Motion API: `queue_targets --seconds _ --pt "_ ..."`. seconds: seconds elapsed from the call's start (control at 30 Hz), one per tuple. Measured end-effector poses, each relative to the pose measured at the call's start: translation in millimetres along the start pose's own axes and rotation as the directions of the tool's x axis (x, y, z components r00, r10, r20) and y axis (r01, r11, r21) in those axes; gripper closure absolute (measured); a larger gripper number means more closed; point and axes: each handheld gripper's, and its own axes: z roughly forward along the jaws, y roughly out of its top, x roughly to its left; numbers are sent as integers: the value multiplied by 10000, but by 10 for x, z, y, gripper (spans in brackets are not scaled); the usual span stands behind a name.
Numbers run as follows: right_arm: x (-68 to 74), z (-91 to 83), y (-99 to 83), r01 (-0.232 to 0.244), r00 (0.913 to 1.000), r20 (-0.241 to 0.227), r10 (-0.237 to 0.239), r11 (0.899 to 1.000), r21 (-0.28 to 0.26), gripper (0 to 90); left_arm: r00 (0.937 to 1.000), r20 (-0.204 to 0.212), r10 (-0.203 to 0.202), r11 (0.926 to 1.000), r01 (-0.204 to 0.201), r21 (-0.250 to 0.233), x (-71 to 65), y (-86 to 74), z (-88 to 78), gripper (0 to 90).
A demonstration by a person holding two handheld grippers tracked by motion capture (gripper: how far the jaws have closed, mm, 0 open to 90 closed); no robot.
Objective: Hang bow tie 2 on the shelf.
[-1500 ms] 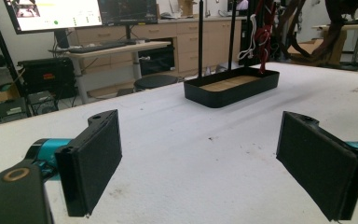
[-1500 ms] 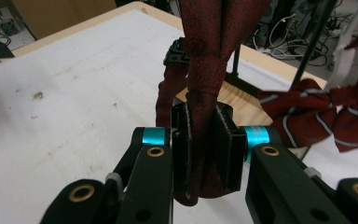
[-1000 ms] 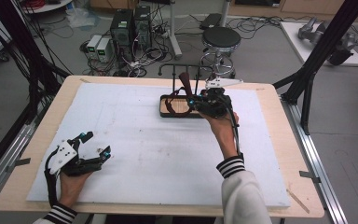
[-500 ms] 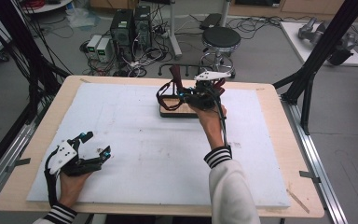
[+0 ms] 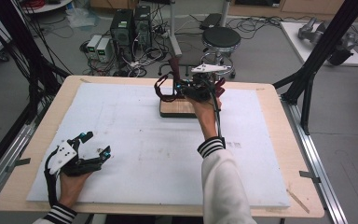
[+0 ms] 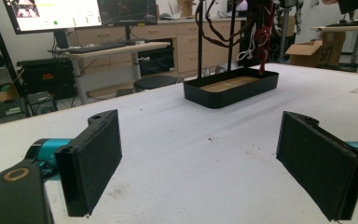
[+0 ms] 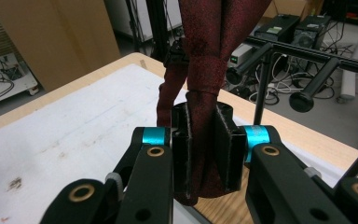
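Right gripper [image 7: 200,154] pinches a dark red strap [image 7: 200,56] at the far side of the table [image 5: 261,186], over the black tray [image 5: 177,108]; the strap runs upward toward the stand's bars [image 7: 279,51]. Left gripper [image 6: 200,163] rests spread, well apart, near the front edge.

Both grippers, left gripper [image 5: 93,145] and right gripper [image 7: 201,140], are black with teal collars, brass-ringed screws and flat black pads [image 6: 96,151]. Each carries a pale three-cornered plate [image 5: 213,68]. The person's white sleeves end in black-and-white striped cuffs [image 5: 211,146].
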Motion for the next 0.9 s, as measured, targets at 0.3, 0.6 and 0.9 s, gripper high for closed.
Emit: queue_targets --seconds 0.3,0.6,0.9 --pt "-81 90 -19 -103 9997 235 102 9999 13 786 10000 14 -12 10000 12 -12 2 -1 0 143" --pt "-170 156 -67 -326 9987 390 325 9995 26 786 10000 13 -21 10000 21 -5 0 0 0 142" --pt "-241 233 -94 -685 9962 550 682 9976 45 785 10000 16 -17 10000 17 16 1 0 -1 142"
